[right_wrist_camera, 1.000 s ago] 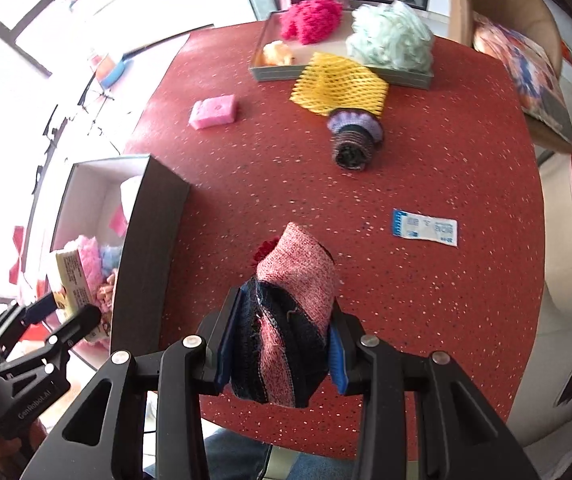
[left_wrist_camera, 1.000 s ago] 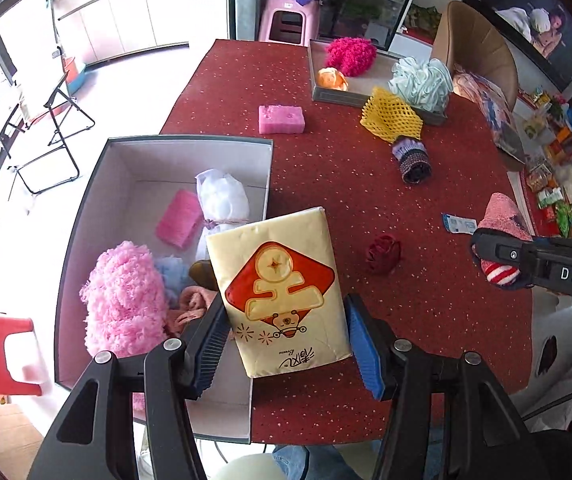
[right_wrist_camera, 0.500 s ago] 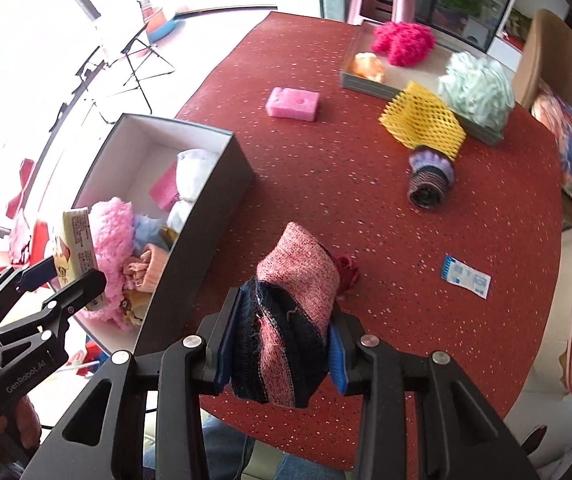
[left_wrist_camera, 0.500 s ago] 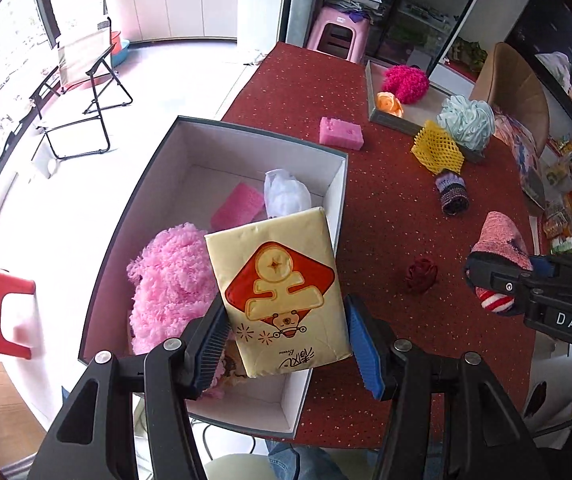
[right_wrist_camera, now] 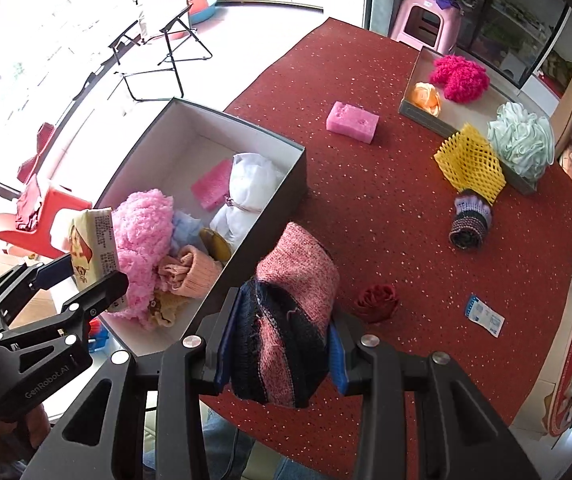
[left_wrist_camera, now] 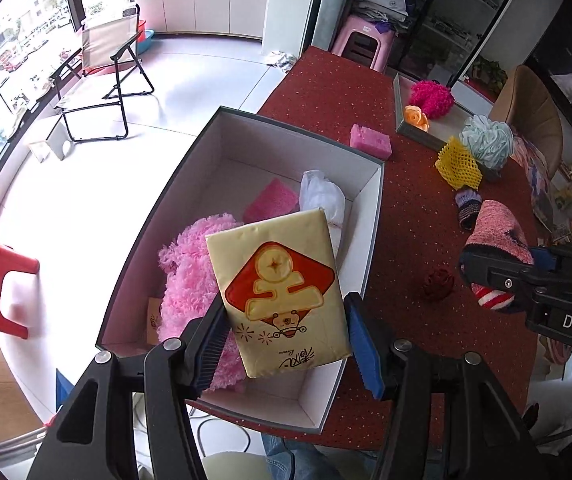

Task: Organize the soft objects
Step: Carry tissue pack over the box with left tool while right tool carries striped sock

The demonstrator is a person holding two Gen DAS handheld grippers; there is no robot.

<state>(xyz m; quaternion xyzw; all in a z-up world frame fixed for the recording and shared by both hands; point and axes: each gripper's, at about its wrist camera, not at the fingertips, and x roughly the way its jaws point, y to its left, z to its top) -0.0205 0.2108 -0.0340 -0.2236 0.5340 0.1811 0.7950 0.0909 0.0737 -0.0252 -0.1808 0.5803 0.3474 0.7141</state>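
Left gripper (left_wrist_camera: 286, 332) clamped partway on tissue pack (left_wrist_camera: 281, 292) (light, squashy, slippery wrap); right gripper (right_wrist_camera: 281, 344) pinching knit sock (right_wrist_camera: 290, 320), limp, gripped mid-roll.

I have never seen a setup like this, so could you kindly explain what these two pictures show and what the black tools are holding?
A person holds a two-finger gripper in each hand; a fisheye camera on each looks along its fingers. In the left view, the left gripper clamps a yellow tissue pack above an open box of soft things. In the right view, the right gripper clamps a pink and dark knitted sock. On the red table lie a pink sponge, a yellow foam net, a rolled sock, a dark red fabric rose and a tray.
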